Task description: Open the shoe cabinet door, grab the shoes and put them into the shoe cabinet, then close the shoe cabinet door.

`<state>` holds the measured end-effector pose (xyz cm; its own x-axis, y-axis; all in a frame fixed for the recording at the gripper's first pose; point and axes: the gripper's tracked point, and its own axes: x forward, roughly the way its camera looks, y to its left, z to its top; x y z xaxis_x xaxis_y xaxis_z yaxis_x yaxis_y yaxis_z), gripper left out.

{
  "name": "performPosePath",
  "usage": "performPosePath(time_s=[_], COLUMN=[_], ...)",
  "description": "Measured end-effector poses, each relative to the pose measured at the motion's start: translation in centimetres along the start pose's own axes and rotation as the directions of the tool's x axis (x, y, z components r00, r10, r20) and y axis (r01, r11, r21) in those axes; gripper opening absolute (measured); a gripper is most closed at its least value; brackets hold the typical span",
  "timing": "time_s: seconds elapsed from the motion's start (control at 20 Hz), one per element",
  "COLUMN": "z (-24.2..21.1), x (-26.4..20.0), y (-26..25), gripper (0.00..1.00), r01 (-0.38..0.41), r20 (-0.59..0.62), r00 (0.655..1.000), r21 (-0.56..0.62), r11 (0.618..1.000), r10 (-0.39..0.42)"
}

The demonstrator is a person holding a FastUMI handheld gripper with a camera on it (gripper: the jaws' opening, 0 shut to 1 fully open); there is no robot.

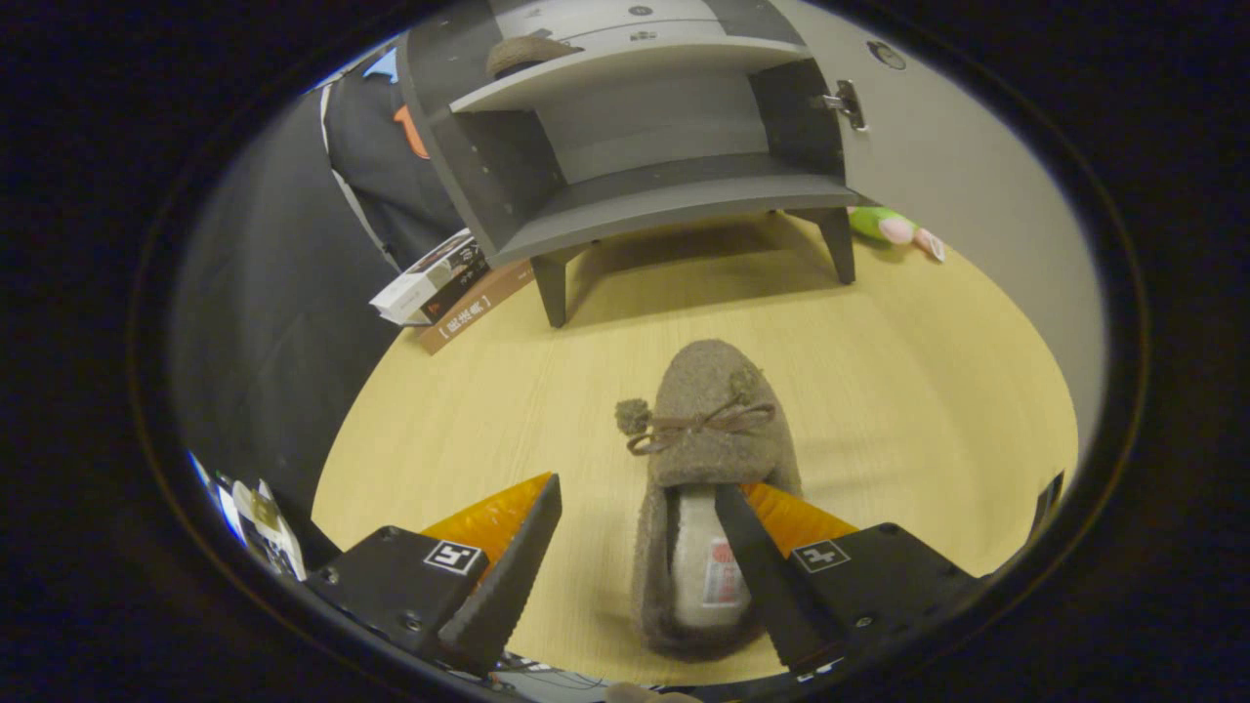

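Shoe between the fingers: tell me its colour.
Fuzzy grey-brown shoe with a brown bow, clearest in the gripper view; the open gripper straddles it.

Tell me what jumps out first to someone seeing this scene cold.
A fuzzy brown shoe with a bow lies on the wooden table, with the open hand-held gripper around its heel end: one finger over the shoe's opening, the other off to the side on the table. Beyond it stands the grey shoe cabinet, door swung open, with another shoe on its upper shelf. Books lie beside the cabinet's leg.
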<state>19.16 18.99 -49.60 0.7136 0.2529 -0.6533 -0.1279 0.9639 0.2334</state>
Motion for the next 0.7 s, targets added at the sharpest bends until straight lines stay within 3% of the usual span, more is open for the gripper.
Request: performPosePath(time_s=[0.25, 0.4, 0.45, 0.5, 0.6, 0.7], z=[0.7, 0.6, 0.7, 0.7, 0.6, 0.6], x=[3.4, 4.2, 4.4, 4.4, 4.5, 4.7], y=[-0.5, -1.3, -1.9, -2.8, -2.3, -1.8], gripper=[0.98, 0.84, 0.79, 0.61, 0.26, 0.21], r01=[0.003, 0.035, 0.048, 0.074, 0.049, 0.012], r20=[-0.057, -0.083, -0.082, -0.084, -0.094, -0.111], r00=[0.998, 0.996, 0.996, 0.994, 0.994, 0.994], r21=[0.031, 0.018, 0.016, 0.017, 0.017, -0.013], r11=[1.000, 0.999, 0.999, 0.997, 0.999, 1.000], r10=[-0.001, -0.034, -0.047, -0.072, -0.047, -0.014])
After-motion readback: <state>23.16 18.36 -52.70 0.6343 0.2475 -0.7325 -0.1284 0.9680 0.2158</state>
